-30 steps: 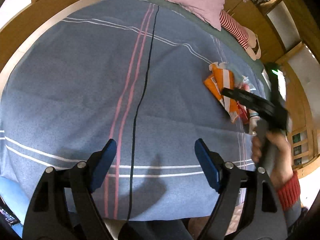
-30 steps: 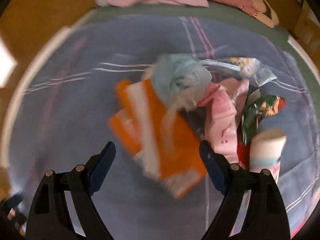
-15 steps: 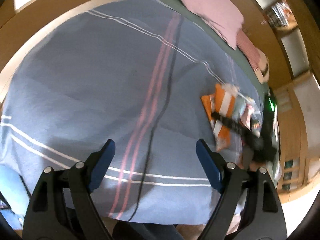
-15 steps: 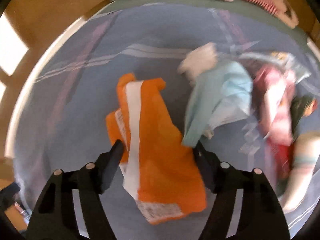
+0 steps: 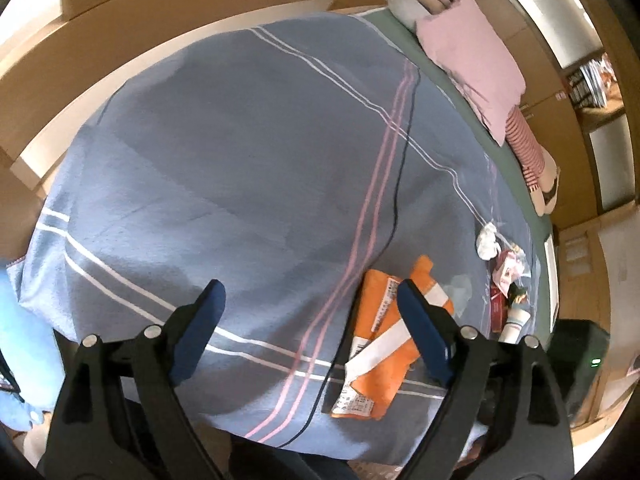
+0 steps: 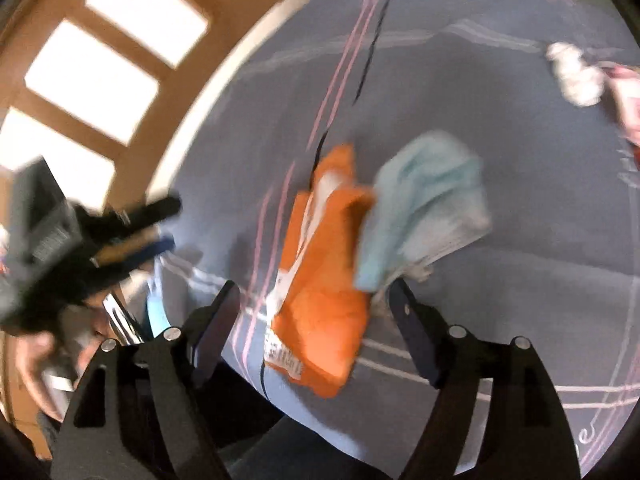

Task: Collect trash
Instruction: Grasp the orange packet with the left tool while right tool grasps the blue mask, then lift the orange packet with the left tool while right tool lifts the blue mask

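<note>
Orange packet [image 5: 384, 332] single on blue bedspread [image 5: 240, 160], one pale-blue wrapper [image 6: 424, 208] beside, left tongs [image 5: 310, 334] apart, right tongs [image 6: 312, 326] apart.

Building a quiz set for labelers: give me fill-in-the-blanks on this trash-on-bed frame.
1. The flat orange plastic wrapper has a ____ stripe across it.
2. The crumpled white tissue lies on the ____ striped blanket.
3. Both the left gripper and the right gripper are ____.

Missing: white; blue; open
</note>
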Motion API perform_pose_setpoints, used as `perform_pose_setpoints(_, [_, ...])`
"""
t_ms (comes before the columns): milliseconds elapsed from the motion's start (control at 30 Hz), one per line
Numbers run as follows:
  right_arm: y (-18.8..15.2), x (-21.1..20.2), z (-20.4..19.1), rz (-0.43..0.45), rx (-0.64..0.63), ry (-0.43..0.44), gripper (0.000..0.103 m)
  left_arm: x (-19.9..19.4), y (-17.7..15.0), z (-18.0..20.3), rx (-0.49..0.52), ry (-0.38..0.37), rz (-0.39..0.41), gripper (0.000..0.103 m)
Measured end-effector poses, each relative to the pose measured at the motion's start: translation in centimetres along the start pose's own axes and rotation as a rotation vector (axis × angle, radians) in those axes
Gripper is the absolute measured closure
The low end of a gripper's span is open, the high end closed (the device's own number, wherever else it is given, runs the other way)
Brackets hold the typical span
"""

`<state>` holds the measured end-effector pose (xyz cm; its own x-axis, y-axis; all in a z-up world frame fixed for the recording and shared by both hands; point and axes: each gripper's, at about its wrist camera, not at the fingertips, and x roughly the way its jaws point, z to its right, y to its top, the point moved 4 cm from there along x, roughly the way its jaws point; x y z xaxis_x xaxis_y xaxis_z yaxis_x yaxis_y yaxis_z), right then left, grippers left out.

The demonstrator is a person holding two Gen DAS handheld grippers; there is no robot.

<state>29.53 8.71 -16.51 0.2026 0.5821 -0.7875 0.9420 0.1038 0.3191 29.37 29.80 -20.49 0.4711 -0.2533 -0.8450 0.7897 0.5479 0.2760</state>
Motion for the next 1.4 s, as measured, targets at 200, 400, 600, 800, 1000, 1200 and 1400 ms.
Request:
perform_pose_setpoints(200, [2.3,-5.5,4.1,0.239,0.159,-0.099,0.025,0.5,-0.3,0.3,-0.004,-0.005,-0.023,0.014])
perform_pose_setpoints(400, [3.6,-2.2,5.4,0.176,0.217,-0.134,0.025,0.4,-0.4,0.1,-0.016,0.002,-0.021,0.012])
perform_pose_setpoints(600, [4.0,2.0,7.1,0.146,0.319,-0.086,0.045,0.9,-0.6,0.1,0.001,0.011,-0.041,0.012])
perform_pose_setpoints(800, [3.9,-0.2,6.4,0.238,0.280,-0.121,0.084,1.9,-1.5,1.6,0.082,0.005,-0.095,0.012])
perform_pose_setpoints(1000, [1.7,-5.6,6.5,0.349,0.290,-0.243,0.084,3.4,-3.9,5.6,0.258,-0.099,-0.195,0.008])
perform_pose_setpoints(1200, [-2.5,-7.6,6.4,0.332,0.292,-0.296,0.084,5.7,-6.7,8.3,0.375,-0.101,-0.277,0.006])
perform_pose_setpoints(1400, [-4.9,-9.3,5.6,0.341,0.246,-0.359,0.084,8.5,-8.3,8.9,0.442,-0.027,-0.316,0.007])
